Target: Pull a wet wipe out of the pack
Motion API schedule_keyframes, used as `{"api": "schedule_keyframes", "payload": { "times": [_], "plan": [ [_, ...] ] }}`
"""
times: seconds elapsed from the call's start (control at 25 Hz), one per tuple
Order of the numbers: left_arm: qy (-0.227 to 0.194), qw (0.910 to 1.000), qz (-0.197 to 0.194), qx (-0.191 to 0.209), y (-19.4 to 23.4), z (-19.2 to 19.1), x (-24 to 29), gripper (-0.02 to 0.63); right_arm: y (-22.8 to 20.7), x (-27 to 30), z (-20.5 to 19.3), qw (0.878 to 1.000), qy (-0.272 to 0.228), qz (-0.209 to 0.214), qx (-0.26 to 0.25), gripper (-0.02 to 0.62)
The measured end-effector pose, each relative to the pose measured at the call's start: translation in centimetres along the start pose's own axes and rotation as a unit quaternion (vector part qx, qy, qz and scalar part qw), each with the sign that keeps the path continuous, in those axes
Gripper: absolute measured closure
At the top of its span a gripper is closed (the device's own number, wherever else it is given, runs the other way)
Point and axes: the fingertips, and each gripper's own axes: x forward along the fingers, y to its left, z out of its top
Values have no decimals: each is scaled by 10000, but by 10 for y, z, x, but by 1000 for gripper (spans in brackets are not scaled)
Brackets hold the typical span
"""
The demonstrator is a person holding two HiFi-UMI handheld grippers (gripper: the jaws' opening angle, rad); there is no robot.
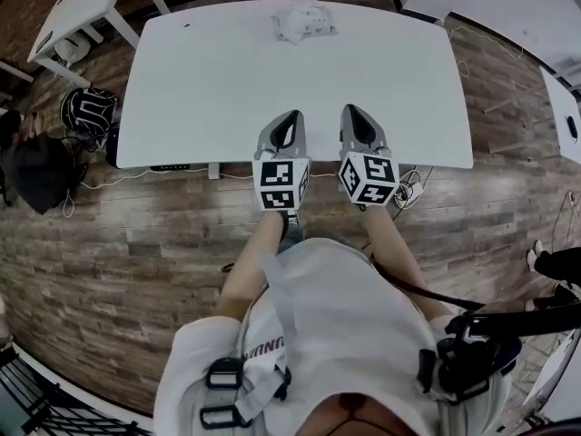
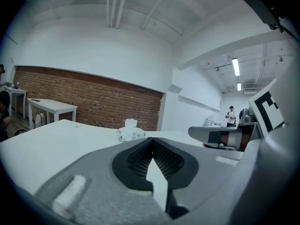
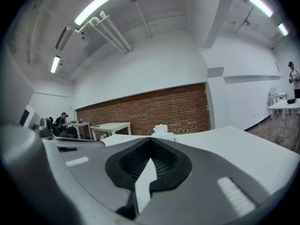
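The wet wipe pack [image 1: 302, 21], white with a wipe sticking up from its top, lies at the far edge of the white table [image 1: 200, 89]. It shows small and distant in the left gripper view [image 2: 131, 132] and in the right gripper view [image 3: 162, 134]. My left gripper [image 1: 292, 116] and my right gripper [image 1: 352, 110] hover side by side over the table's near edge, both pointing towards the pack and well short of it. Both have their jaws together with nothing between them, as seen for the left gripper [image 2: 152, 139] and the right gripper [image 3: 151, 139].
A second white table [image 1: 77, 7] stands at the far left and another [image 1: 567, 116] at the right. A dark helmet-like object [image 1: 86, 112] and a black bag [image 1: 41, 171] lie on the wooden floor to the left. Cables trail under the table's near edge [image 1: 413, 189].
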Motion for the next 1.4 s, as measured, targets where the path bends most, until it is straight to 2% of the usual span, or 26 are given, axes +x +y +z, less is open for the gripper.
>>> {"api": "schedule_keyframes", "payload": {
  "times": [0.28,0.48,0.76,0.96,1.08,1.4],
  "plan": [
    [83,9997,147,-170,19,-9,13,604,-6,18,-5,9999,116,-31,-20,591],
    [134,9994,298,-144,25,-5,43,604,-19,49,-2,9997,171,144,-14,591],
    [78,9991,416,-103,28,20,105,604,-46,104,15,9987,221,452,-18,591],
    [147,9976,671,-91,33,20,122,604,-56,126,17,9971,277,706,-22,591],
    [259,9965,797,-13,34,14,130,604,-65,137,13,9969,342,702,-64,591],
    [371,9968,698,-110,47,14,143,604,-58,169,14,9963,418,746,-40,591]
  ]
}}
